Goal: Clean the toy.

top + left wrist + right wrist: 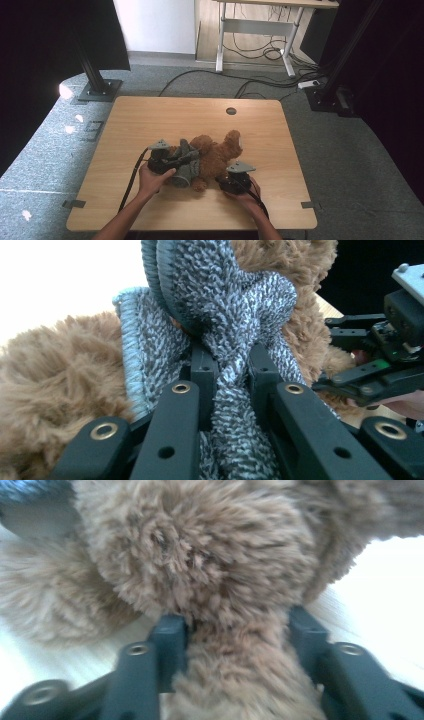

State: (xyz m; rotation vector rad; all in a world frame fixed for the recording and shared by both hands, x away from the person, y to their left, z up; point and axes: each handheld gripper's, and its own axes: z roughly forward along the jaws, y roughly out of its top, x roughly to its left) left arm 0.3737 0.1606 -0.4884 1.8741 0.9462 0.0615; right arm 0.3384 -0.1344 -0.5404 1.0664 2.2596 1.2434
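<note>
A brown, shaggy plush teddy bear (216,156) lies on its side near the middle of the pale wooden table (150,120), a little toward the person's edge, with a grey knitted garment (186,169) bunched around the end of the bear nearest the left gripper (175,161). In the left gripper view that gripper (232,371) has its jaws drawn in tight on a twisted fold of the grey knit (230,330), with the bear's fur (55,370) pressing in beside it. The right gripper (227,177) sits at the bear's near side; in the right gripper view its jaws (235,630) stand partly apart with a furry limb of the bear (240,675) between them, and the blur makes it hard to say whether the pads press the fur, though there seems to be a gap at one side. The likely risk is that the bear is not anchored: if the left gripper pulls the knit, the whole bear may drag across the table rather than the garment sliding along it. The narrow pinch on a single fold could also slip free or stretch the knit, and the garment may snag on a limb.
</note>
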